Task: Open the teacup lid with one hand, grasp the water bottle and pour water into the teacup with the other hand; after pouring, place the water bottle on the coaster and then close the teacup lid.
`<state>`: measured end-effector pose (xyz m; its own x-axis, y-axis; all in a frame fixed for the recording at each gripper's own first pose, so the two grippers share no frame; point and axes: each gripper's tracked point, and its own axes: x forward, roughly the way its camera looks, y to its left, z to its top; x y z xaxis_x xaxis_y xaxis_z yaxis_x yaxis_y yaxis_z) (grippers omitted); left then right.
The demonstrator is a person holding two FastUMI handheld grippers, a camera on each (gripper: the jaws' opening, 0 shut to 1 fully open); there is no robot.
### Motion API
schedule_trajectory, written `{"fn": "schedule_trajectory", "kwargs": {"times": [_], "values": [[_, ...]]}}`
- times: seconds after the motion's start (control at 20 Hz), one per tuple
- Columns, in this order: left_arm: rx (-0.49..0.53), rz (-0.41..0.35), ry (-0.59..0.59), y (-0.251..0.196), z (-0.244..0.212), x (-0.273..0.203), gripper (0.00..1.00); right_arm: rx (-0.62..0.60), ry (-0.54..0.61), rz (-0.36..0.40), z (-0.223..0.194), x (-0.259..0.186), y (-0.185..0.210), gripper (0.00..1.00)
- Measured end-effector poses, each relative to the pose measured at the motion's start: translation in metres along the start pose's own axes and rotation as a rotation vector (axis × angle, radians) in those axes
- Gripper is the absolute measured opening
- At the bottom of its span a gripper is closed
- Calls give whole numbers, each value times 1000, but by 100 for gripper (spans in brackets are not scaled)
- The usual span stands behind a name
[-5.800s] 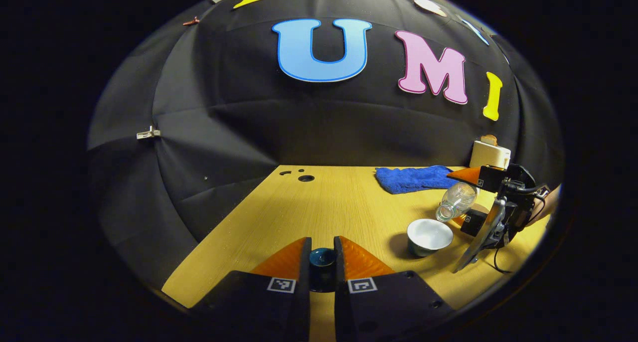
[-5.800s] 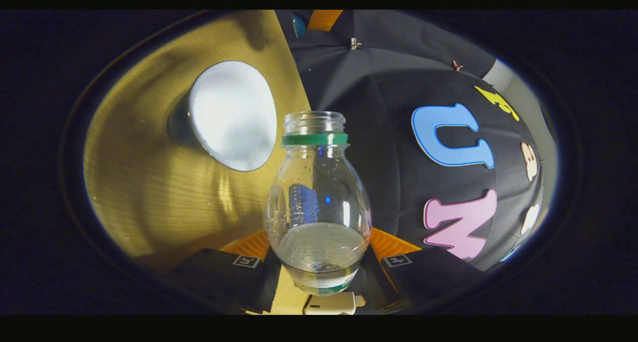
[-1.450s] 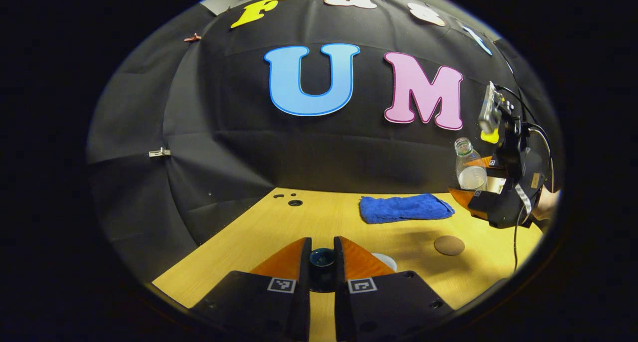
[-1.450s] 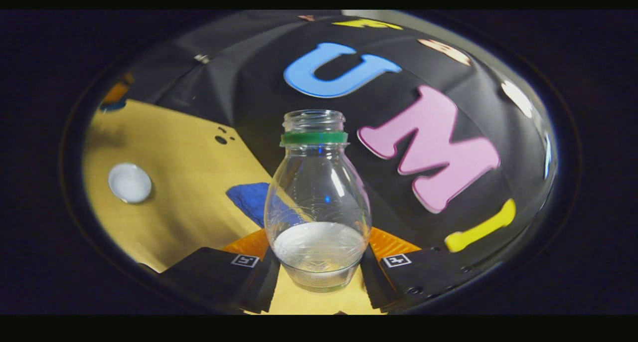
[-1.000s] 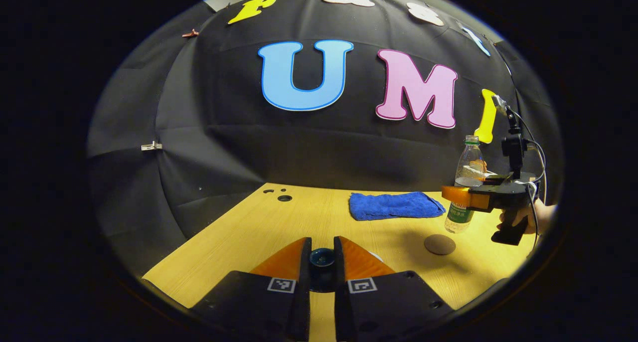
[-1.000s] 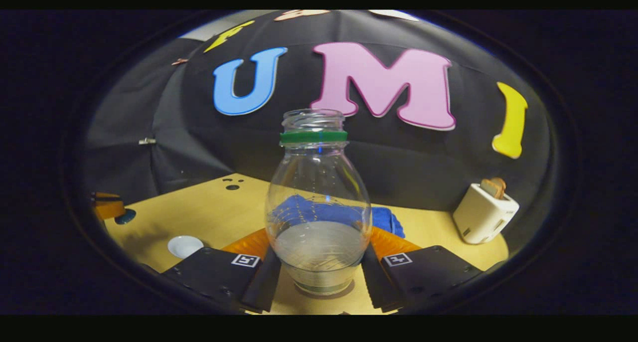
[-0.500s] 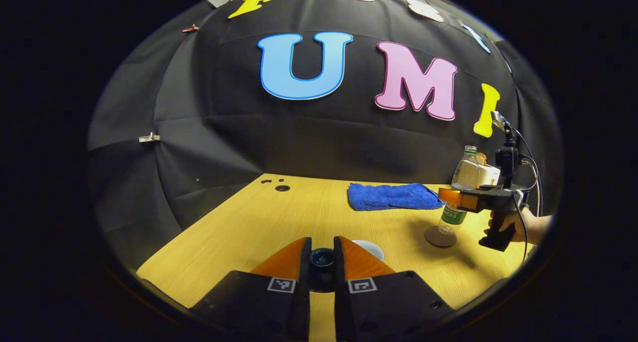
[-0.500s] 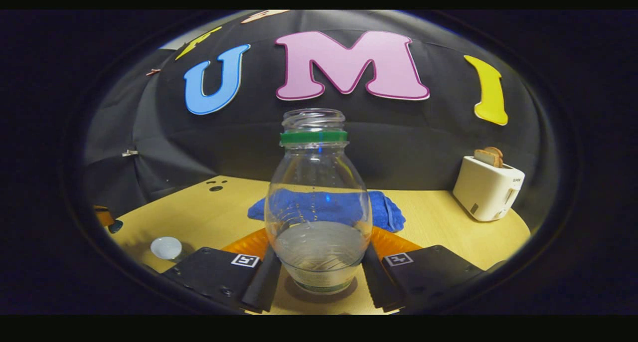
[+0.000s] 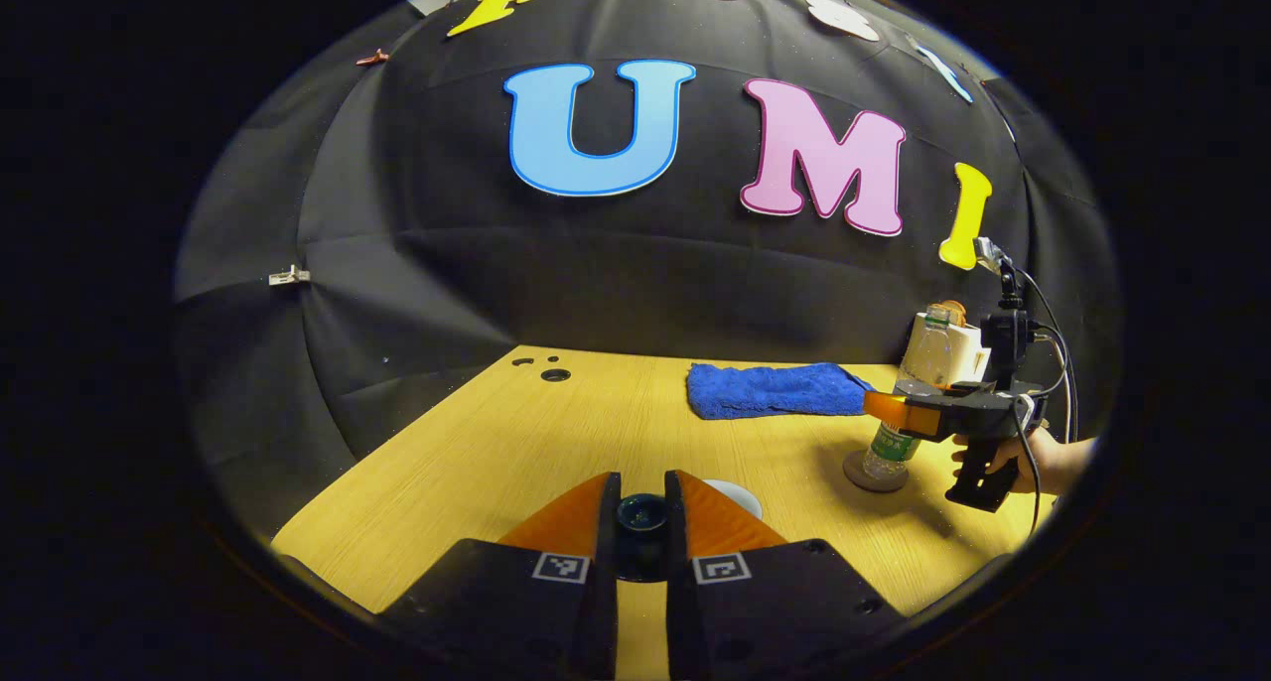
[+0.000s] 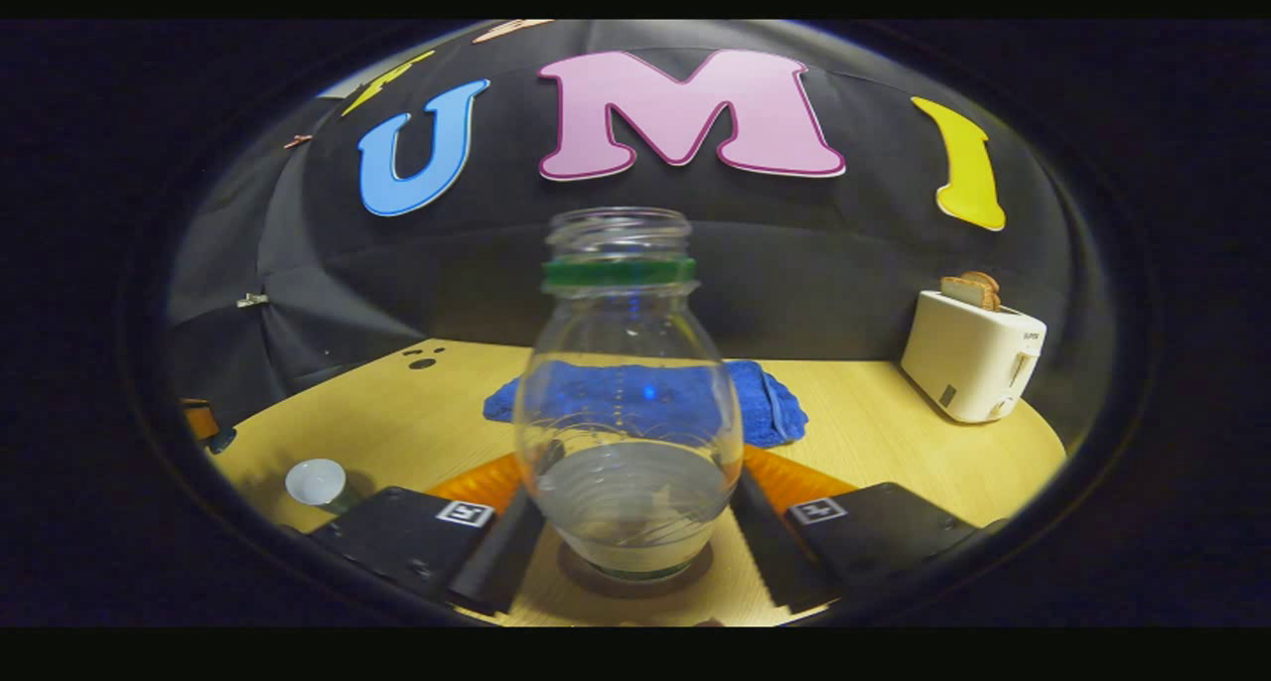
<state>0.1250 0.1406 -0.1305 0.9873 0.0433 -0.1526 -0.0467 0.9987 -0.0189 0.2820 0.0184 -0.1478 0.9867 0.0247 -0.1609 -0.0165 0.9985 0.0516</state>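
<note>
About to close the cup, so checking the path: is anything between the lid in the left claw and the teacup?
Nothing visible does. The left claw holds the lid, and the teacup sits just ahead, partly behind that claw's finger. The water bottle stands on the coaster, well off to the side.

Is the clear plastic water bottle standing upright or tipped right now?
Upright: the clear plastic water bottle stands with its neck up on the round brown coaster.
</note>
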Motion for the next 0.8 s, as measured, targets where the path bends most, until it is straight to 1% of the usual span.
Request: {"fn": "schedule_trajectory", "kwargs": {"times": [0.05,0.2,0.35,0.4,0.45,0.55,0.6,0.65,0.7,0.75,0.8], "values": [[0,-1,-2,-1,1,0,24,-3,-3,-5,3,2,1,100],[-2,-3,-8,-3,3,0,24,-42,-11,-25,7,-6,-3,99],[-6,0,-19,-4,10,-1,24,-46,-25,-14,7,-19,6,100],[-10,-1,-28,-5,13,-1,24,-49,-16,-11,3,-24,7,99],[-13,-1,-36,-6,17,-1,24,-52,-7,-13,0,-30,7,95],[-13,-4,-48,-9,22,1,24,-30,3,-14,-5,-41,6,94],[-9,-7,-53,-12,22,3,24,-11,12,-10,-10,-49,6,99],[-4,-12,-56,-14,23,5,23,2,16,-13,-13,-54,5,100],[-3,-19,-55,-17,22,9,20,12,21,-17,-15,-61,1,99],[-6,-24,-53,-20,21,12,19,17,33,-24,-20,-67,-2,99],[-8,-32,-56,-24,20,15,23,22,47,-31,-26,-74,-7,99]]}}
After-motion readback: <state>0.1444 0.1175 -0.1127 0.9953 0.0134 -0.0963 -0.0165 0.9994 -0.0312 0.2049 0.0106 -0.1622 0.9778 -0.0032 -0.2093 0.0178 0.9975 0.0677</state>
